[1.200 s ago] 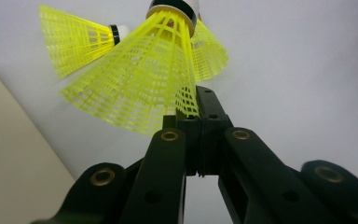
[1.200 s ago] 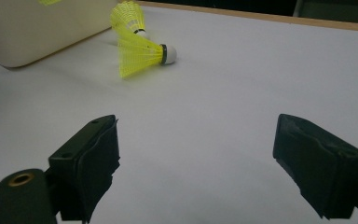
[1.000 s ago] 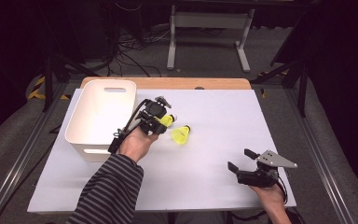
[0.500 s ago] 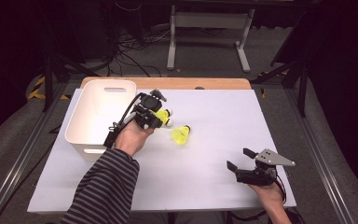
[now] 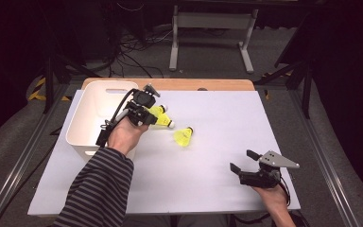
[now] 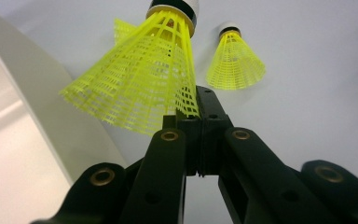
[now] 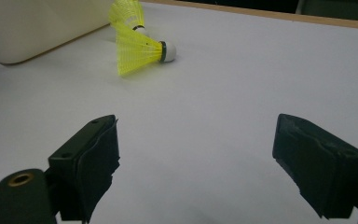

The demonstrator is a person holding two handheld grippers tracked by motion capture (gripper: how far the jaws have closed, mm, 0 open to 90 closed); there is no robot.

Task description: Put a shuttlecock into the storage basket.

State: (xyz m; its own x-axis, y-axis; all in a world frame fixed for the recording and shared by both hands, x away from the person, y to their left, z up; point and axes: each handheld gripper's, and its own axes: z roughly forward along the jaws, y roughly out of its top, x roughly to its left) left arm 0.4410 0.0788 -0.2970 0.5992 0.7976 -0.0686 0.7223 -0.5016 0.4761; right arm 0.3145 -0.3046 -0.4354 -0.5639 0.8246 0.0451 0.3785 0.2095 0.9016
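Since a second ago the left gripper (image 5: 147,115) has lifted and drifted toward the upper left of the high view, carrying its yellow shuttlecock (image 5: 159,117) up off the table and closer to the white bin (image 5: 82,142). In the left gripper view the jaws are pressed together on the thin rim of the mesh skirt (image 6: 135,84), with the white cork pointing away toward the top of the frame. The bin wall (image 6: 23,135) fills the left side there. A second shuttlecock (image 5: 183,136) lies on its side on the white table (image 5: 217,179), just right of centre in the high view, apart from both tools.

The right gripper (image 5: 242,161) rests low at the lower right of the high view with its jaws wide apart and nothing between them; its own view looks across bare table at the lying shuttlecock (image 7: 140,50).

The hold looks thin to me: only an edge of flexible mesh is pinched, so the shuttlecock could swing or slip out during a quick move. If the pinch is let go before the skirt clears the bin's near wall, it would likely drop onto the table or catch on the rim.
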